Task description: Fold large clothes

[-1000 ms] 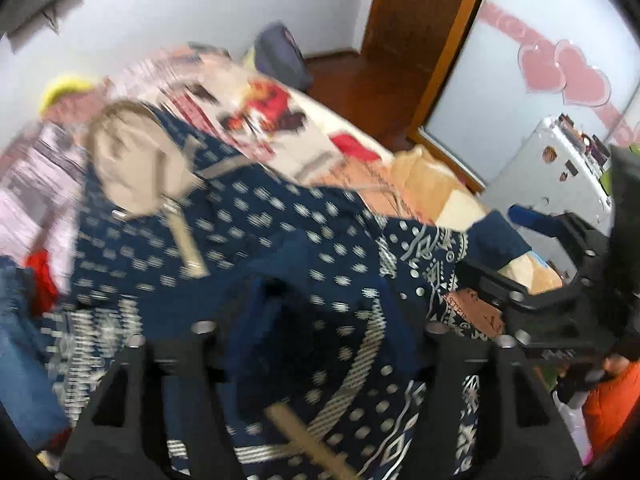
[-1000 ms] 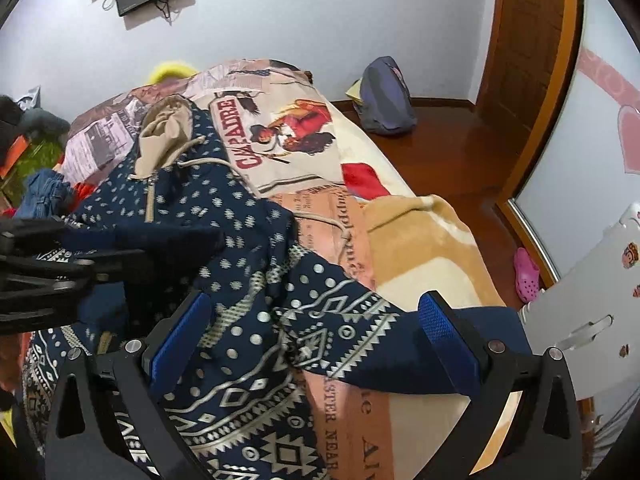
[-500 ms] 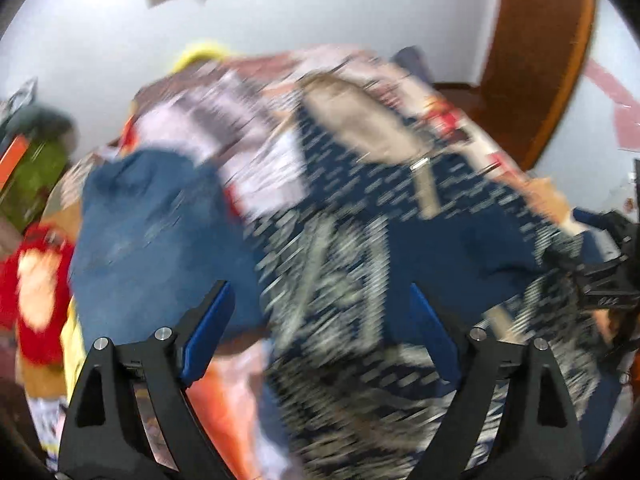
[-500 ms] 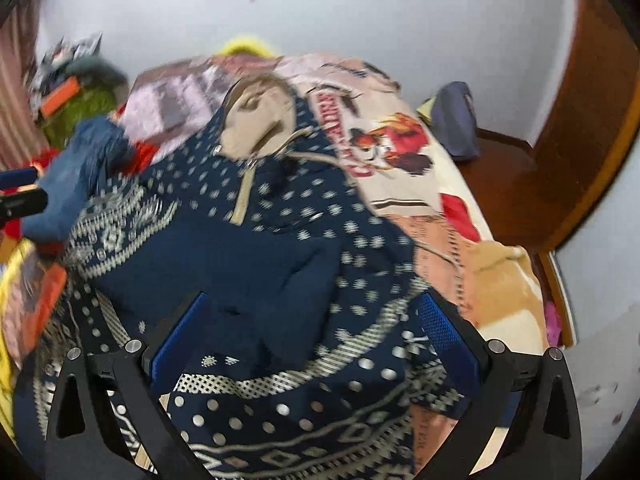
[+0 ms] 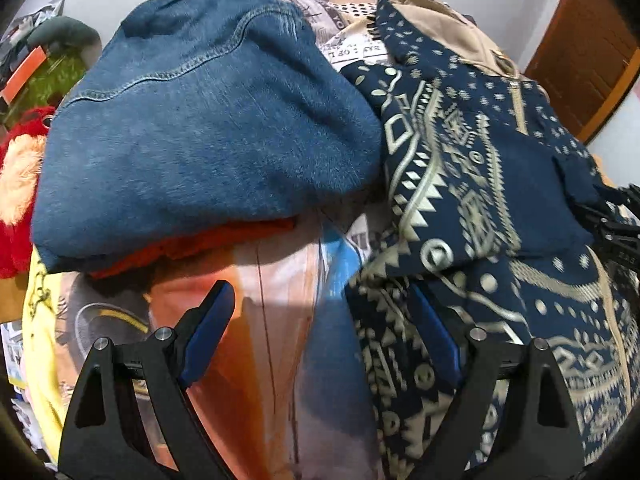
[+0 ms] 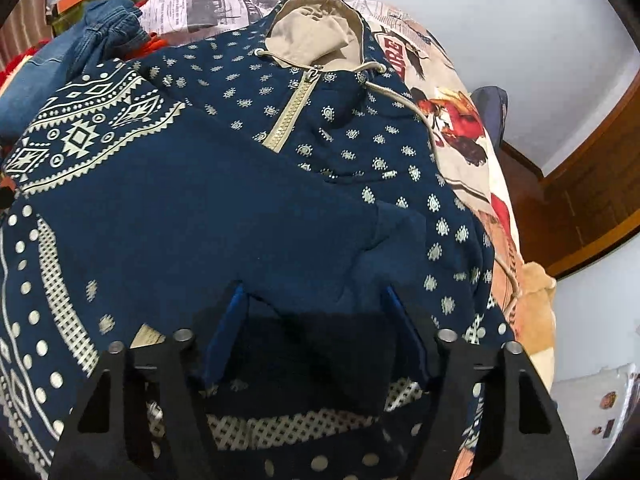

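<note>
A: Where does the hoodie [image 6: 248, 208] lie?

B: Spread on the bed [image 5: 276, 320], over the printed bedspread. Navy, with cream dots and bands of pattern. Its tan-lined hood [image 6: 316, 36] points toward the far end of the bed, zipper [image 6: 290, 114] running down from the collar. One patterned sleeve [image 5: 452, 184] is folded across the plain dark chest panel.

A: Left tongs [image 5: 320, 332]?

B: Released, jaws wide apart. They hang above bare bedspread at the hoodie's left edge. The right blue pad [image 5: 434, 344] sits over the patterned hem; nothing is pinched between the two.

A: Right tongs [image 6: 316, 332]?

B: Jaws closing at this moment. A dark fold of the hoodie's lower front lies between the blue pads [image 6: 224, 336]. Whether they press on the cloth already, I cannot tell; that area is in shadow.

A: Anything else on the bed?

B: A folded pair of jeans [image 5: 200, 120] beside the hoodie, toward the left edge of the bed, stacked on something red-orange [image 5: 192, 246]. A dark bag [image 6: 490, 114] sits on the floor past the right edge.
</note>
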Available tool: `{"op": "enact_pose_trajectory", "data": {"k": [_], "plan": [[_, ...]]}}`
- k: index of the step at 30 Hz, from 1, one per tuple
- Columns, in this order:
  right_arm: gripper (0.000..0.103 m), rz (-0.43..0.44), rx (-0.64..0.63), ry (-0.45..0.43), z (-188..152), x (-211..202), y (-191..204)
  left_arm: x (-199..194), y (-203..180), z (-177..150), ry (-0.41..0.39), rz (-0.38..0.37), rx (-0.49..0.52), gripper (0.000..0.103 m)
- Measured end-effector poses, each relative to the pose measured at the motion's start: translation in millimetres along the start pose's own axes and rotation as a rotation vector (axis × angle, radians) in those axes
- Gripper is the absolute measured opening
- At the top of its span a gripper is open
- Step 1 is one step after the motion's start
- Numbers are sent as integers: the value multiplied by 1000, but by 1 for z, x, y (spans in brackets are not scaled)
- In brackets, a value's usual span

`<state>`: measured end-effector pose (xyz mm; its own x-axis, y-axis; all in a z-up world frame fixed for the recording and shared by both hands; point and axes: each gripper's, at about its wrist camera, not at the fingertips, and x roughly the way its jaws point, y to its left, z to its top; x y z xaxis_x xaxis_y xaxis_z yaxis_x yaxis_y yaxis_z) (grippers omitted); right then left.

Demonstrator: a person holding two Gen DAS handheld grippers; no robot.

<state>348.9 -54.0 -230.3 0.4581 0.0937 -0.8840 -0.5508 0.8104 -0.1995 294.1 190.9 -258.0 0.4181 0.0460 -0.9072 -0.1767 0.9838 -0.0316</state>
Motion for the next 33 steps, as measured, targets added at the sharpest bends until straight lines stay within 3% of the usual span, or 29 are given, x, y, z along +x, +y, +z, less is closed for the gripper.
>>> {"op": "enact_pose_trajectory", "data": {"k": [5,13,18,28,30,33], "plan": [[15,-59,8,-7,3,1,-7,12,0,9,-37,67,-33,88],[12,-58,186,-146,5,-42,-51,4,5,7,-99,155,-40,88],[11,-52,296,-189,-2,-67,-76,-2,22,1,-97,128,-129,88],[11,-7,400,-52,-46,-47,-100,8,36,-9,-51,69,-255,88],[14,5,400,-24,-55,-44,-102,10,36,-9,-43,72,-249,88],[30,-8,403,8,-67,-45,-106,10,33,-7,-33,78,-228,88]]}}
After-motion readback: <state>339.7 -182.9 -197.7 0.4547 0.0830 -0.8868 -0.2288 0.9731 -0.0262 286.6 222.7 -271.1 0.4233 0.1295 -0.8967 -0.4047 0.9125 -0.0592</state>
